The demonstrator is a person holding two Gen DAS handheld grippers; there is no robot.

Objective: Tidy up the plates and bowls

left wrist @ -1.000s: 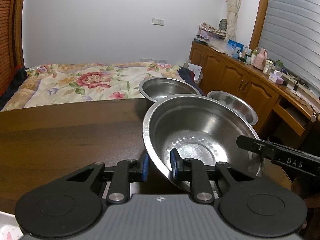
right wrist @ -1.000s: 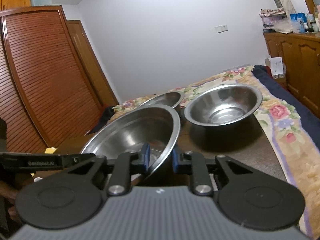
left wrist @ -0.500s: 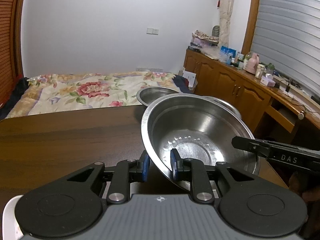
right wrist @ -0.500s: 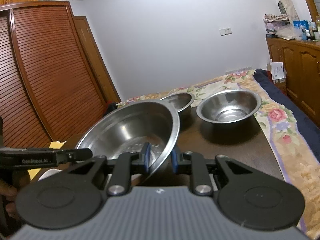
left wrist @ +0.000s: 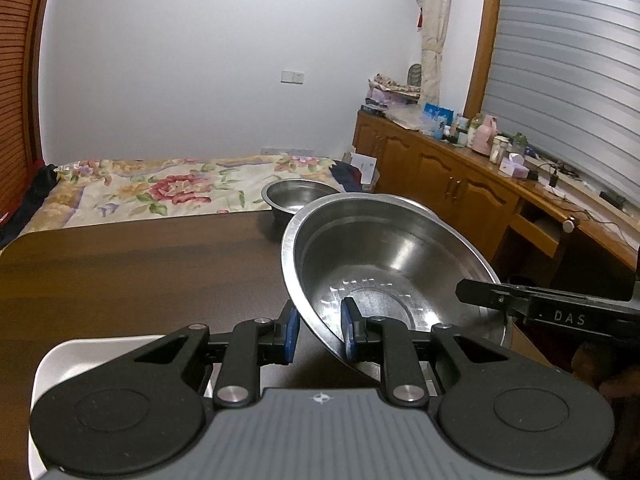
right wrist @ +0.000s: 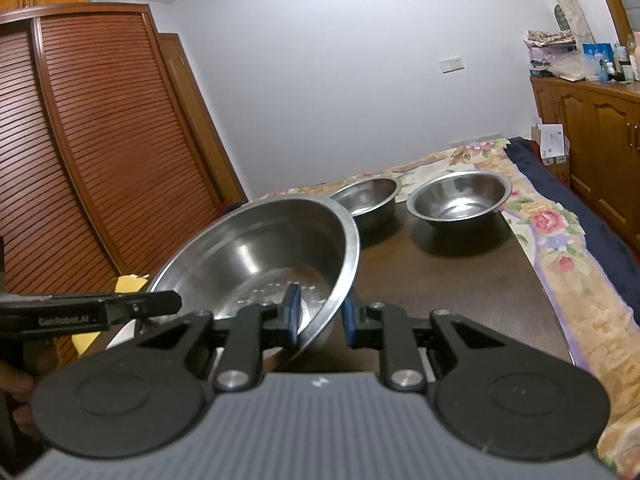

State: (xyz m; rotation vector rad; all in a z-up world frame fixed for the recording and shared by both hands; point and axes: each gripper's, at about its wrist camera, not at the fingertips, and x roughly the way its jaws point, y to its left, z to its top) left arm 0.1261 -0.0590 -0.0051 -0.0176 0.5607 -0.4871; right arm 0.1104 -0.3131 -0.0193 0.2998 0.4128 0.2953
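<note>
Steel gleams on the big bowl (left wrist: 384,264), held tilted above the dark wooden table (left wrist: 120,272). Its rim sits pinched inside the left gripper (left wrist: 319,330) and, opposite, the right gripper (right wrist: 320,316), both clamped on it. Two smaller bowls (right wrist: 460,196) rest at the far end.

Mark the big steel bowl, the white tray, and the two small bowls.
big steel bowl (left wrist: 384,264): left wrist view, inner wall.
white tray (left wrist: 60,364): left wrist view, near-left rim.
small bowls (right wrist: 458,200), (right wrist: 370,196): right wrist view, inside walls.
</note>
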